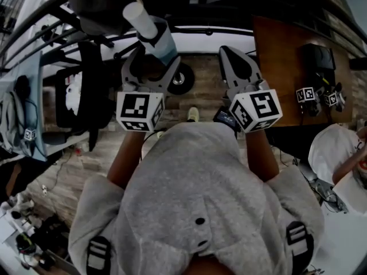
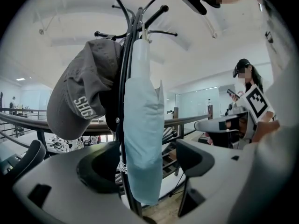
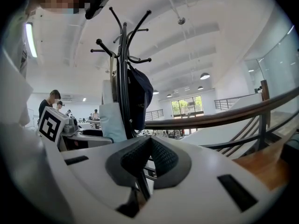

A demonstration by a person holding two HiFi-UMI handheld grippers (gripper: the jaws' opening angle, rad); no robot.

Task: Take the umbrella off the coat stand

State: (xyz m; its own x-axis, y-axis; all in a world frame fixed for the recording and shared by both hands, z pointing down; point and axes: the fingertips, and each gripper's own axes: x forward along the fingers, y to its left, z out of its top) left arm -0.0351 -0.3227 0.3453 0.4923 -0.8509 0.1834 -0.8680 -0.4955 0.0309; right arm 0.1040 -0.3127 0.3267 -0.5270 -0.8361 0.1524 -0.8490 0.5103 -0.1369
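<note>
1. Left gripper (image 2: 147, 164) was found with its jaws spread wide. The folded pale-blue umbrella (image 2: 142, 125) stood between them, and neither pad was pressed on it. The right gripper (image 3: 149, 143) was found closed, pad against pad, with nothing held.
2. The umbrella was seen hanging from an upper hook of the coat stand (image 2: 124, 78), just beside the pole. A grey cap (image 2: 77, 97) was hung on the pole's other side.
3. It was judged that the jaws should be closed on the umbrella's body alone, with the pole kept outside them. The umbrella should then be raised until its top cleared the hook, the cap being left undisturbed.
4. A wood-plank floor (image 1: 69, 171) was noted beneath the stand.
5. Beyond, a curved railing (image 3: 210, 118), a standing person (image 2: 245, 85) and a high white ceiling were recorded.
</note>
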